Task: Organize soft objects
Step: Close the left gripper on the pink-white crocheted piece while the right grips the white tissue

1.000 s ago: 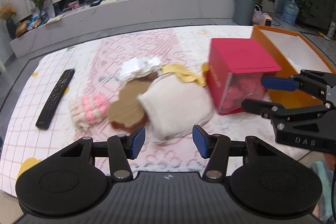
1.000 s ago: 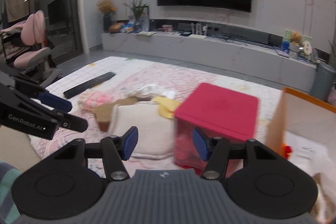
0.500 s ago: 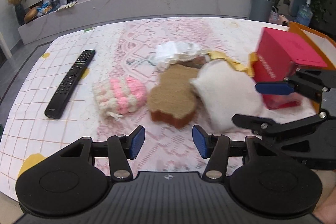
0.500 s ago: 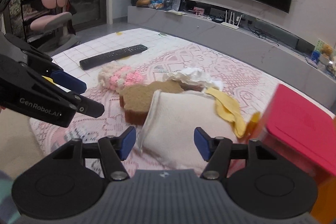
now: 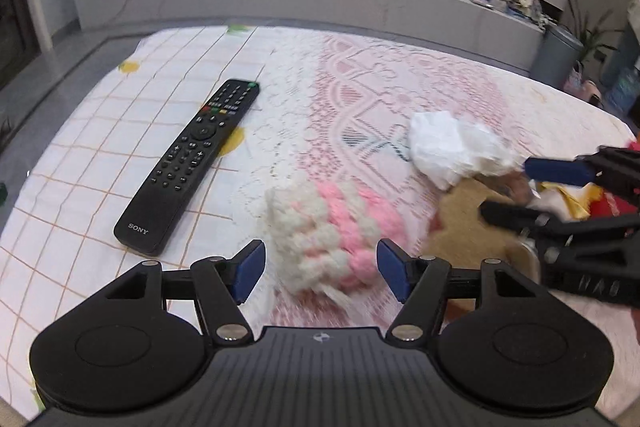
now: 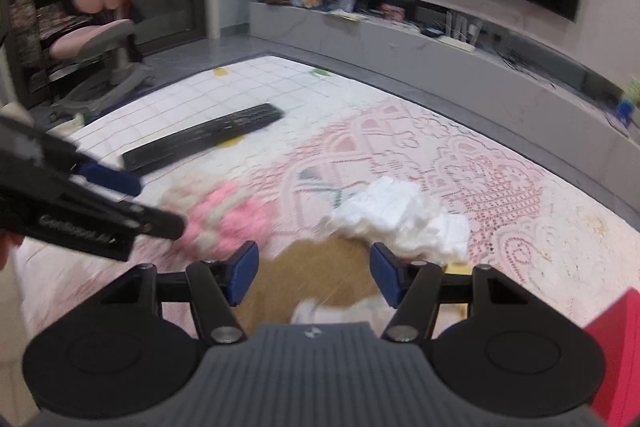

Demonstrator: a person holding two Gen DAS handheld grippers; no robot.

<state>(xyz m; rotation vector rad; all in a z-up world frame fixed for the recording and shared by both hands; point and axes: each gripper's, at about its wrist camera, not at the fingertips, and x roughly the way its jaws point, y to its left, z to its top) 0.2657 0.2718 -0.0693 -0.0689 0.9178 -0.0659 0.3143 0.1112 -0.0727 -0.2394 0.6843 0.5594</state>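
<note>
A pink and white knitted soft object (image 5: 328, 227) lies on the bed, between the open fingers of my left gripper (image 5: 320, 269); it also shows in the right wrist view (image 6: 224, 217). A brown plush piece (image 6: 316, 267) lies between the open fingers of my right gripper (image 6: 312, 277), beside crumpled white cloth (image 6: 396, 217). The right gripper (image 5: 516, 189) shows at the right edge of the left wrist view, over the brown piece (image 5: 468, 223) and white cloth (image 5: 452, 147). The left gripper (image 6: 160, 205) shows at the left of the right wrist view.
A black Sony remote (image 5: 192, 163) lies on the bed cover (image 5: 120, 131) to the left. A red box (image 6: 616, 347) sits at the right edge, with yellow cloth (image 5: 572, 199) beside it. A TV console stands behind the bed.
Both grippers have swung left across the bed. The left one now frames the pink and white object, the right one the brown piece. The red box has slid out to the right edge.
</note>
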